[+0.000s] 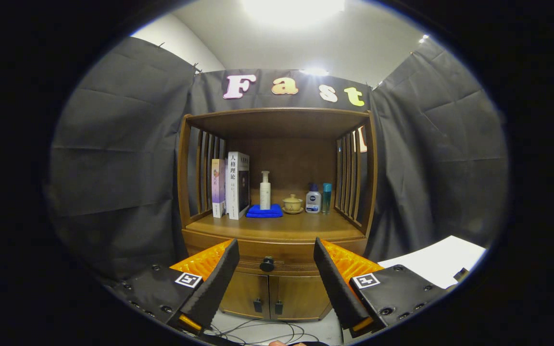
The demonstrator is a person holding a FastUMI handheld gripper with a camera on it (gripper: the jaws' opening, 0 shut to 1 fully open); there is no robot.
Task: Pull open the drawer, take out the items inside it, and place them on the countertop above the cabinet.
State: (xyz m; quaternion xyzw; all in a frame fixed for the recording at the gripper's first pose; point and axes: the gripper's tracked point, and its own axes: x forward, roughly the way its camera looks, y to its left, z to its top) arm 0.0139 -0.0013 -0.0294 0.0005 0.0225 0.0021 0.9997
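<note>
Gripper view: your fingers [274,269] spread wide, released, grasping nothing. Black drawer knob [267,264] sits between them, beyond tips, not touched. Drawer [277,251] closed, front flush under bench [277,228] of wooden cabinet [277,288]. Two lower doors [270,294] at 6 o'clock from knob, shut. On bench, 12 o'clock from knob: white pump bottle [265,191] standing on blue cloth [264,211]. At 11 o'clock, two books [231,185] upright. At 1 o'clock, lidded cup [292,203], white bottle [313,199], teal bottle [327,197]. Cables [262,331] on floor below doors.

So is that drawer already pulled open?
No, the drawer sits flush in the cabinet, its knob untouched between the open gripper jaws.
</note>
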